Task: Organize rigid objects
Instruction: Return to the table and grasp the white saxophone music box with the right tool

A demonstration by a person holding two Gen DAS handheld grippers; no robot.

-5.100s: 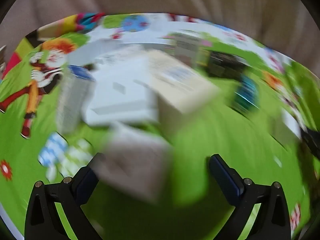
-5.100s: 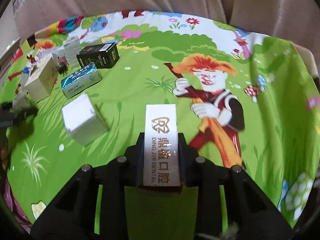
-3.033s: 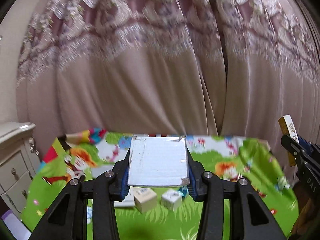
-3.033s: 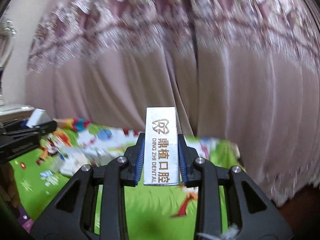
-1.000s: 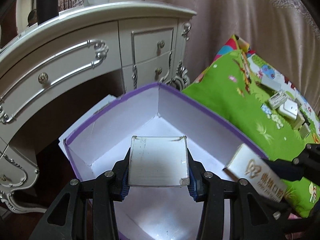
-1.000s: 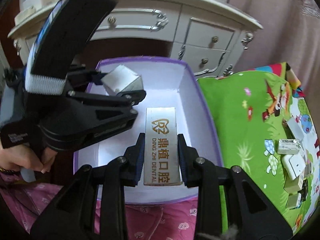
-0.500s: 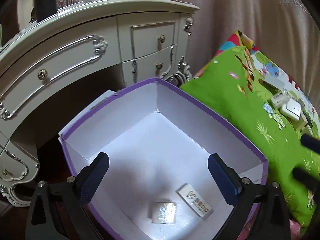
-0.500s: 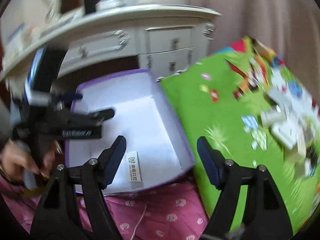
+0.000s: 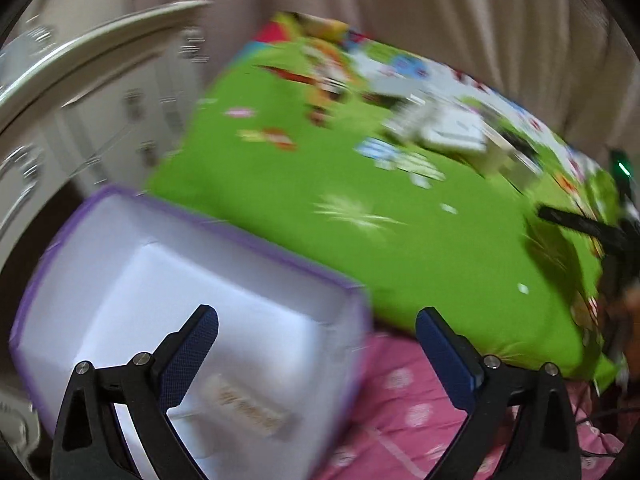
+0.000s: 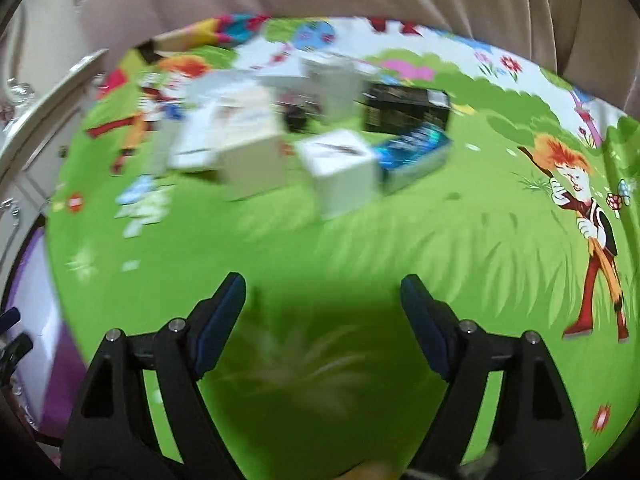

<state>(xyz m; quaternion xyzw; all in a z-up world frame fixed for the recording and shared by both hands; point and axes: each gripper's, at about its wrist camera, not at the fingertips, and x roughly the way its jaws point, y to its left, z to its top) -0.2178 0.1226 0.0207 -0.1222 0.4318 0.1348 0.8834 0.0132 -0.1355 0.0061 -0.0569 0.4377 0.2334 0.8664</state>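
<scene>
Both grippers' jaws gape empty, the right just widening, the white cube box (image 10: 340, 172) well ahead of them.

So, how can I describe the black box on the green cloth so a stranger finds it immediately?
Look at the green cartoon cloth, then at the cluster of small boxes near its far edge. The black box lies at the right of that cluster, behind a blue box; it is the only dark one among pale ones.

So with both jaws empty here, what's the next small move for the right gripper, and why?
Probably carry the right gripper forward to the nearest white box on the green mat and straddle it. Its jaws have just been opening, with nothing between them, several boxes remain on the mat, and the purple-rimmed box already holds the lettered box.
</scene>
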